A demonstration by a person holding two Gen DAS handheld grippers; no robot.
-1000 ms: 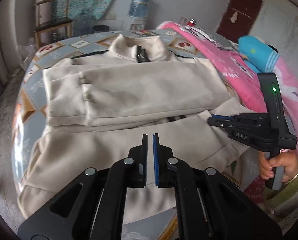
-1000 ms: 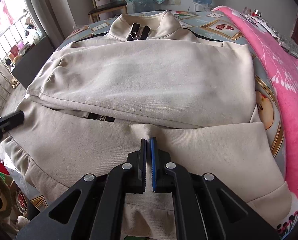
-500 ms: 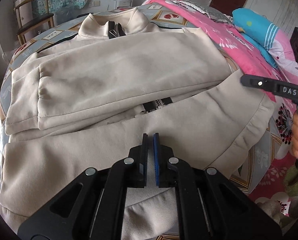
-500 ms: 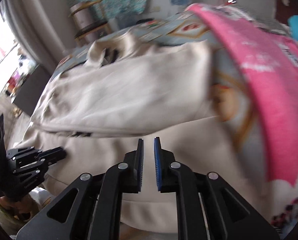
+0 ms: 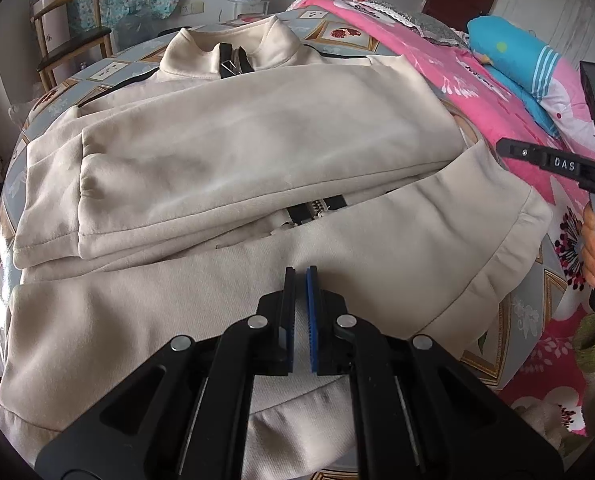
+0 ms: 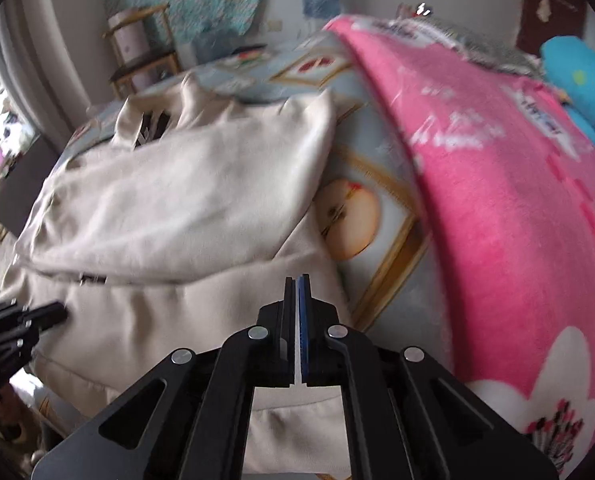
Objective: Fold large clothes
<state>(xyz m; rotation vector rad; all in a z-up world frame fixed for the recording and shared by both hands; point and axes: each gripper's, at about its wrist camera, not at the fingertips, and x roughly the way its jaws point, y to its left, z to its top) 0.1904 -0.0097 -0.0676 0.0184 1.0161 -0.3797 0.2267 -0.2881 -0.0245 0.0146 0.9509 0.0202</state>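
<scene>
Left wrist view: the beige jacket (image 5: pixel 233 152) lies flat on the bed, collar far, hem nearest. The left gripper (image 5: pixel 300 280), clenched and holding nothing, hangs over the hem's middle; the right gripper (image 5: pixel 509 146) sits off the hem's right corner.

Right wrist view: the right gripper (image 6: pixel 297 284), jaws just snapped closed on nothing, hovers by that corner of the jacket (image 6: pixel 185 200), the nearer tool.

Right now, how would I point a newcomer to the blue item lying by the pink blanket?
Start at the bed, where the cream zip-up jacket lies spread out. Move right across the pink floral blanket to its far edge. There lies a bright blue rolled cushion, the only blue thing there, with white stripes at one end.
</scene>
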